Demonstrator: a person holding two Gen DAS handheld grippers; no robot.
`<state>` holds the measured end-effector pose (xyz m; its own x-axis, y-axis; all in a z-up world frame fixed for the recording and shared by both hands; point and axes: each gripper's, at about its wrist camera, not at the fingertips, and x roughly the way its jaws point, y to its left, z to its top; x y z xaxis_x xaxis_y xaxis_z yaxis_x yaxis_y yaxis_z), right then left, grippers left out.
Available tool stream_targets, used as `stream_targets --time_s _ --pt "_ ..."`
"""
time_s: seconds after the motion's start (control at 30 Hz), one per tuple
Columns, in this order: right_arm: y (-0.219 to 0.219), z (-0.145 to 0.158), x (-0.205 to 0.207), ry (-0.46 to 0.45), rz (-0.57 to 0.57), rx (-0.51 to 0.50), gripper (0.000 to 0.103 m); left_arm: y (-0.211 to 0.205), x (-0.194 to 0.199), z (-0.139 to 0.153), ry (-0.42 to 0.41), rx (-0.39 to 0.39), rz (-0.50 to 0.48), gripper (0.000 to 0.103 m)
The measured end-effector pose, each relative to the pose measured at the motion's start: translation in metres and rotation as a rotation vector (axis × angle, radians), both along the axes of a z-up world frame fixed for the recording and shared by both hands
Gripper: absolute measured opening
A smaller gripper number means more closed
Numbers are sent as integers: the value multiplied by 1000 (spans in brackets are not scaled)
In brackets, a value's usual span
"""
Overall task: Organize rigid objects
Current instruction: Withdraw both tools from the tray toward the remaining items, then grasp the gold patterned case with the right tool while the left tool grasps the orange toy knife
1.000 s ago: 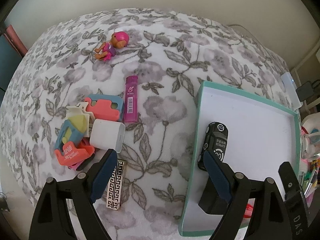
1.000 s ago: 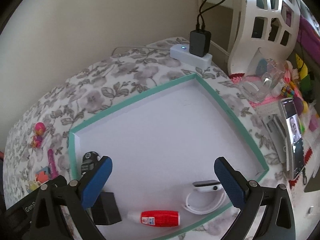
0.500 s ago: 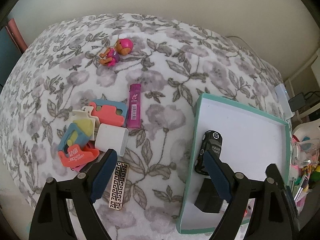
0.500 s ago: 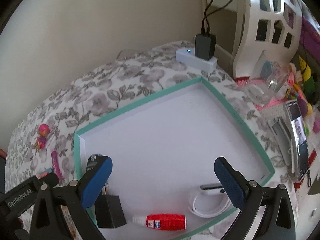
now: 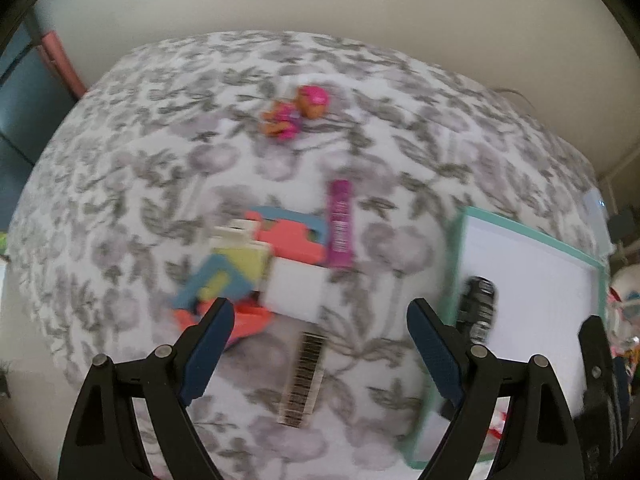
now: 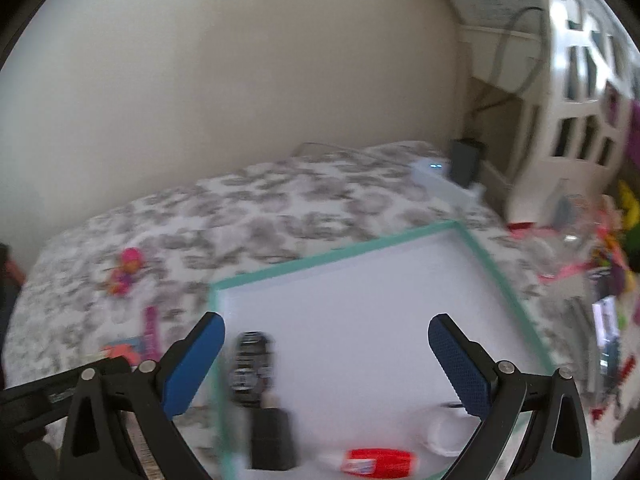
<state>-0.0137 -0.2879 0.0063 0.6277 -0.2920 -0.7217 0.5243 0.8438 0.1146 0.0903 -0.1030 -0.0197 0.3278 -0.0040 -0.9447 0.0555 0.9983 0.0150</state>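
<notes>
Toys and small rigid objects lie on a bed covered in a grey floral spread (image 5: 168,128). A teal-rimmed tray (image 6: 328,258) with a white floor sits toward the spread's right edge, near the wall corner. Inside it, by the tray's near-left corner, are a black toy car (image 6: 252,364), a black block (image 6: 272,438), a red-labelled tube (image 6: 378,462) and a white ring-shaped item (image 6: 444,434).

Outside the tray, near the middle of the spread, is a pile: a white box (image 5: 298,290), a purple stick (image 5: 340,224), coral and blue puzzle-like pieces (image 5: 288,234), and a slim patterned bar (image 5: 302,376) closest to the camera. A pink doll (image 5: 296,114) lies alone toward the far edge.

The left gripper (image 5: 316,340) hangs above the pile, fingers spread wide, holding nothing. The right gripper (image 6: 326,362) hangs above the tray, fingers likewise wide and empty.

Risks, as a judgement: the pile pieces overlap, so closing on one could drag or flip its neighbours. The soft spread may let the thin bar sink, making its edges hard to catch. The two grippers sit close, and could bump over the tray's left rim.

Both views are motion-blurred. Labels are unreadable, the pile's lower pieces are partly hidden behind the left finger, and the clutter beyond the tray's right rim is indistinct.
</notes>
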Motion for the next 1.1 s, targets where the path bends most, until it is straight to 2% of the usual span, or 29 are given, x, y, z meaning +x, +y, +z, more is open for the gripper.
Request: stream_targets --time_s 0.17,0.4,0.67,0.73,1.1 --pt "31 -2 14 2 126 24 103 30 8 3 -9 33 77 89" --pt "68 -14 30 67 261 81 103 71 13 -1 21 6 163 89" --pt "95 -30 39 135 362 158 103 97 7 -7 9 49 134 89" --pt "104 -34 42 160 385 148 103 105 6 -12 16 54 135 89" --pt "143 -68 51 310 492 132 99 120 6 -33 74 -15 137 89"
